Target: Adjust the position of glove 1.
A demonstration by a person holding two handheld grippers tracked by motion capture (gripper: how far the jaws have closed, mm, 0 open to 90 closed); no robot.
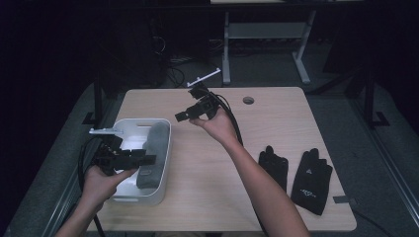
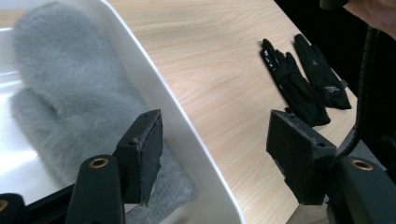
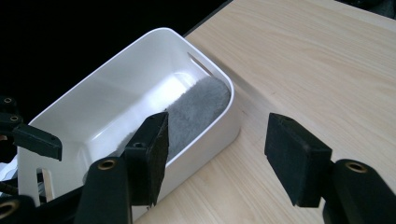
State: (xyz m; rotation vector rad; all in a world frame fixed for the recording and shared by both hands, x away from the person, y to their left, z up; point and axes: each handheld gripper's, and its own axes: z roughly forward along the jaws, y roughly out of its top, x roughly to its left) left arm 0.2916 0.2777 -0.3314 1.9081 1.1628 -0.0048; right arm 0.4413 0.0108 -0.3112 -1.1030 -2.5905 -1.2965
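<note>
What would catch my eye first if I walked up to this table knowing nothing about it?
Probably the white bin at the table's left, with a fluffy grey mitten lying inside along its right wall. Next, the pair of black gloves lying flat at the table's right. Above it all, a person holds two black grippers, the left gripper over the bin and the right gripper raised mid-table, both open and empty.

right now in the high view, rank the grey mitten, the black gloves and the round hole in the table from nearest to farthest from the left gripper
1. grey mitten: in the white bin, just right of the left gripper.
2. black gloves: flat on the table's near right part.
3. round hole: near the table's far edge, behind the right gripper. It's close to the gloves in distance, so this order is unsure.
</note>
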